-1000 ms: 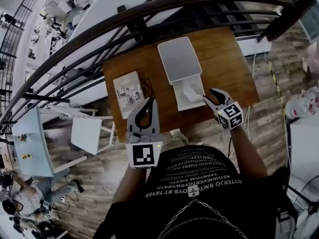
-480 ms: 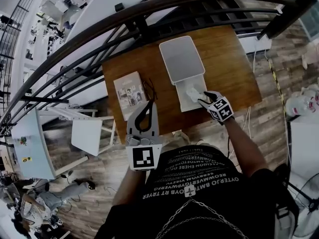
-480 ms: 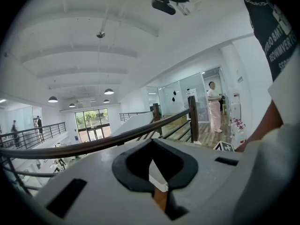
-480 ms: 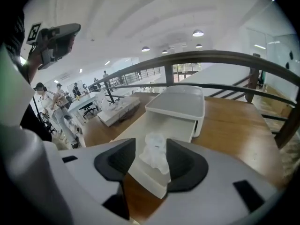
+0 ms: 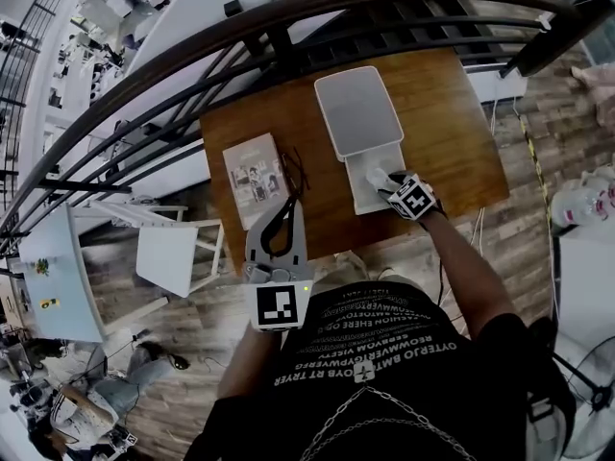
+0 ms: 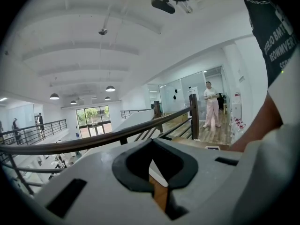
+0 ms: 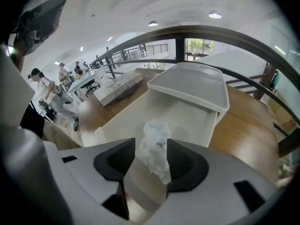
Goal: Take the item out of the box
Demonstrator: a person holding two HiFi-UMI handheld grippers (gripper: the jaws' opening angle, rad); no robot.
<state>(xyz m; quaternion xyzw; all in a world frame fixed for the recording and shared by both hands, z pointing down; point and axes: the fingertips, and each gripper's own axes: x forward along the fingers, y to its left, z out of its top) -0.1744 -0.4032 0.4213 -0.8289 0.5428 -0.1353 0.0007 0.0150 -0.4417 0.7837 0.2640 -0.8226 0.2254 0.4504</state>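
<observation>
A white open box (image 5: 357,186) lies on the wooden table (image 5: 442,113), its lid (image 5: 358,111) folded back at the far side. Inside it lies a crumpled white wrapped item (image 7: 154,146). My right gripper (image 5: 382,182) reaches down into the box. In the right gripper view its jaws (image 7: 151,162) are opening, with the item between them and no pad visibly pressing on it. My left gripper (image 5: 288,200) hangs over the table's near edge, left of the box, shut and empty. In the left gripper view it (image 6: 152,172) points out past the railing.
A booklet (image 5: 252,169) and a thin pair of glasses (image 5: 293,171) lie on the table's left half. A dark curved railing (image 5: 288,27) runs behind the table. A white stool (image 5: 168,257) stands on the floor at the left.
My right gripper has moved forward and to the left, from the table's near edge into the box, around the item. The left gripper has stayed where it was.
</observation>
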